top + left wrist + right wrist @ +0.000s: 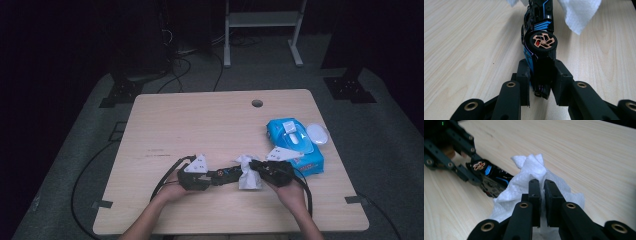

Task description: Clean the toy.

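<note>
My left tool (541,82) is clamped on the tail end of the toy car (539,45), which lies on its side on the tabletop (200,125) near the near edge, a little right of the middle. My right tool (542,195) is nipped tight on a bunched white wipe (529,175), which rests against the car's far end. The blue wipe pack (295,145) sits just beyond, toward the right edge. Judgement: the step in hand is wiping the car body. To do it well, I keep the left clamp firm and steady so the car cannot roll or twist, and I draw the wipe along the bodywork in short strokes, pressing lightly. The loose folds could catch on the copper-spoked wheel (543,42); I steer them clear.
</note>
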Demonstrator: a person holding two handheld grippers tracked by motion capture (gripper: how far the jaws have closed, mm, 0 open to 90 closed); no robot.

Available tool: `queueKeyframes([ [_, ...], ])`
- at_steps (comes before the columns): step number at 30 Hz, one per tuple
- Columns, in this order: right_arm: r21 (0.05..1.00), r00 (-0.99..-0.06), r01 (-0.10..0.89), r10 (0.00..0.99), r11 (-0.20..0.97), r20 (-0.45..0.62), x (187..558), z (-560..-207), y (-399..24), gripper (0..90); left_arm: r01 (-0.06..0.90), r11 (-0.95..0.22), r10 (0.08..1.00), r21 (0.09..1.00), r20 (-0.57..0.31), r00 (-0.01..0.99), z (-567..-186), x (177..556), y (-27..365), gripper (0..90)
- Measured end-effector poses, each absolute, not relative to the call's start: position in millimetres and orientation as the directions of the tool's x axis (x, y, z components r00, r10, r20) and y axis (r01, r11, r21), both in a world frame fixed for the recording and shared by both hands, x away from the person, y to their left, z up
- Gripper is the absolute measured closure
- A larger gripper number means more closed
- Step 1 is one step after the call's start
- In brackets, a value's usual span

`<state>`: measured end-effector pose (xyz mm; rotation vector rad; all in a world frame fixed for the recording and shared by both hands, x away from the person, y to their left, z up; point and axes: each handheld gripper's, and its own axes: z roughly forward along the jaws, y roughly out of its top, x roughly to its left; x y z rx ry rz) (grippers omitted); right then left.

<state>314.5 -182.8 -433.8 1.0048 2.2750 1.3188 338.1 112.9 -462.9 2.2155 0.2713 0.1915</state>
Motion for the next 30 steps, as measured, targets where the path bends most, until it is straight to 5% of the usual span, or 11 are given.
queueKeyframes([
  [10, 0.848, -0.649, 0.443, 0.756, 0.291, 0.080, 312, -436, -207, 83.7, 0.130, -0.598, 0.262, 0.791, 0.040, 0.964, -463, 339, 116, 70.8],
  [30, 0.824, -0.789, 0.325, 0.613, 0.464, -0.034, 314, -426, -121, 83.7, 0.125, -0.609, 0.264, 0.784, 0.051, 0.963, -461, 337, 122, 70.8],
])
